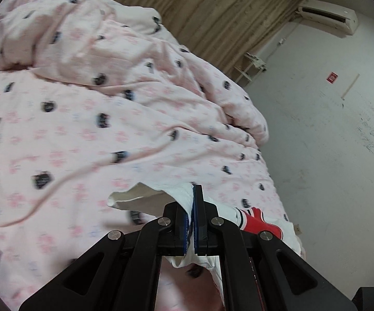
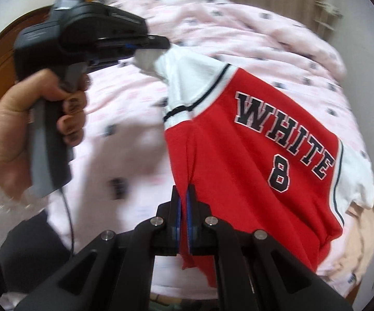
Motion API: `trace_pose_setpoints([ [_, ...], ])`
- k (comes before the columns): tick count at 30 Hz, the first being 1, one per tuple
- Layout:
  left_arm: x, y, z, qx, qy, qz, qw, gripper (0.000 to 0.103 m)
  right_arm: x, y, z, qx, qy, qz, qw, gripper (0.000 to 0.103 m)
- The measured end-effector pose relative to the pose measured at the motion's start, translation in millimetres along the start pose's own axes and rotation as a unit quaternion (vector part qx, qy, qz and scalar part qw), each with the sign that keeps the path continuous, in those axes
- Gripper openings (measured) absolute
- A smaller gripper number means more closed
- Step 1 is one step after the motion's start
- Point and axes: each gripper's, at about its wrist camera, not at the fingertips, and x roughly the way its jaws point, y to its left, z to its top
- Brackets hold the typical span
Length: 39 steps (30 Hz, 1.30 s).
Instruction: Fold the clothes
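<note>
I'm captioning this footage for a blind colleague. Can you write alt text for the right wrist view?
The right gripper is shut on the red edge of a red and white jersey printed WHITE 8, held up over a pink patterned quilt. A hand holds the left gripper, shut on the jersey's white sleeve.

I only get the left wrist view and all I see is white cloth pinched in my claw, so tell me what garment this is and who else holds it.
Observer: It is a red jersey with white sleeves, lettered WHITE with an 8.
Operator: Report the right claw.
Observer: The right claw is shut on the jersey's red side edge, low on the body.
Operator: Say where my claw grips.
Observer: The left claw pinches a white sleeve up top, held by a hand.
Operator: Say whether it lies flat.
Observer: No; it hangs stretched above the pink patterned quilt.
</note>
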Motion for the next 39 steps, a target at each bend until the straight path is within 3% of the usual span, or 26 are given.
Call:
trace_pose_setpoints([
  [4, -45.9, 43.6, -9.1, -0.009, -0.012, 0.031, 0.9994, 0.002, 7.6, 51.7, -2.3, -0.054, 0.014, 0.061, 0.997, 0.004],
  [9, -95.8, 85.2, -29.0, -0.015, -0.018, 0.063, 0.9977, 0.002, 15.6, 108.6, -14.3, -0.117, 0.052, 0.124, 0.984, 0.004],
  [16, -109.5, 117.2, -67.2, -0.025, 0.002, 0.095, 0.9952, 0.002, 38.5, 150.3, -41.5, -0.178, 0.101, 0.143, 0.968, 0.004],
  [20, -100.5, 134.1, -81.9, -0.04, 0.012, 0.103, 0.9938, 0.002, 60.1, 150.0, -48.4, -0.18, 0.115, 0.137, 0.967, 0.005],
  [24, -97.0, 148.2, -88.2, -0.064, 0.011, 0.106, 0.9922, 0.006, 76.3, 152.4, -58.9, -0.187, 0.125, 0.128, 0.966, 0.012],
  [25, -97.1, 150.9, -88.8, -0.07, 0.011, 0.105, 0.9919, 0.007, 77.7, 154.1, -62.5, -0.187, 0.126, 0.121, 0.967, 0.017],
  [27, -103.3, 152.7, -87.7, -0.073, 0.001, 0.115, 0.9906, 0.02, 73.6, 155.5, -68.8, -0.184, 0.119, 0.112, 0.969, 0.051],
  [28, -107.4, 152.6, -86.2, -0.071, -0.007, 0.12, 0.9902, 0.023, 69.2, 154.9, -70.3, -0.186, 0.112, 0.114, 0.969, 0.056],
  [30, -122.6, 146.8, -78.7, -0.052, -0.038, 0.131, 0.9893, 0.036, 56.8, 146.8, -67.2, -0.186, 0.095, 0.128, 0.97, 0.057],
  [33, -133.4, 134.9, -62.8, -0.009, -0.062, 0.128, 0.9898, 0.046, 37.9, 123.1, -53.8, -0.183, 0.063, 0.134, 0.972, 0.057],
  [36, -118.3, 121.1, -42.5, 0.046, -0.025, 0.082, 0.9953, 0.048, 27.3, 91.3, -31.4, -0.193, 0.032, 0.094, 0.976, 0.057],
  [39, -84.7, 105.5, -30.7, 0.106, 0.026, 0.057, 0.9924, 0.048, 29.1, 54.0, -5.1, -0.202, 0.025, 0.052, 0.978, 0.057],
])
